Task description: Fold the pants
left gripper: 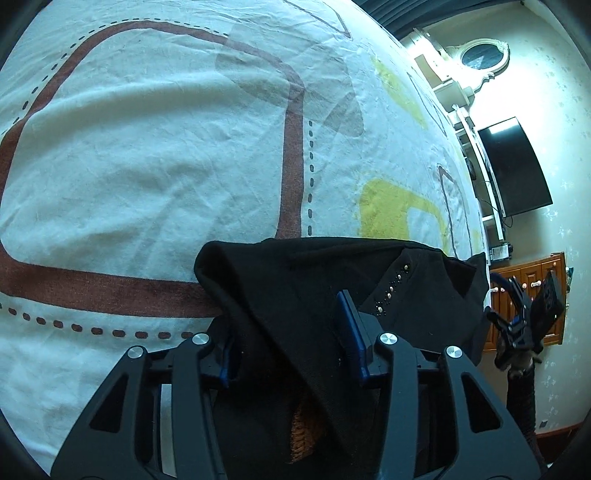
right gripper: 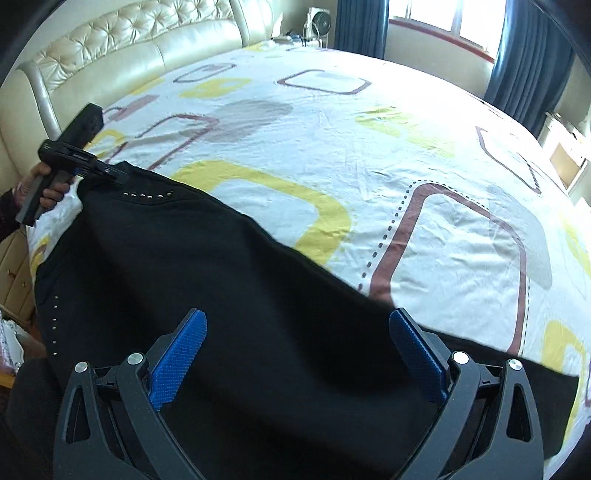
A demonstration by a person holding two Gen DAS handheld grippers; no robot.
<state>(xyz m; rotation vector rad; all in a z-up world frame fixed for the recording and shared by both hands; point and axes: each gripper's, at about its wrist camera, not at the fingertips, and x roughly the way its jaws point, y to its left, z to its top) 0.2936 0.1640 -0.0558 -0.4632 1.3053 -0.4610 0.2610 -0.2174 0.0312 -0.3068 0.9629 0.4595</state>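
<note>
Black pants (right gripper: 221,288) with small metal studs lie across the near part of a bed. In the right wrist view my right gripper (right gripper: 297,354) is open, its blue pads wide apart just above the black cloth. My left gripper (right gripper: 110,171) shows at the far left of that view, held by a hand, pinching the pants' top corner. In the left wrist view the pants (left gripper: 295,295) drape over and between the left gripper's (left gripper: 291,354) blue pads, which clamp the cloth. The right gripper (left gripper: 524,317) appears at the right edge there.
The bedsheet (right gripper: 369,155) is white with brown, yellow and grey rounded squares. A cream tufted headboard (right gripper: 129,40) stands at the back left. Blue curtains and a window (right gripper: 443,18) are behind. A wall TV (left gripper: 513,166) and wooden cabinet (left gripper: 528,280) are beside the bed.
</note>
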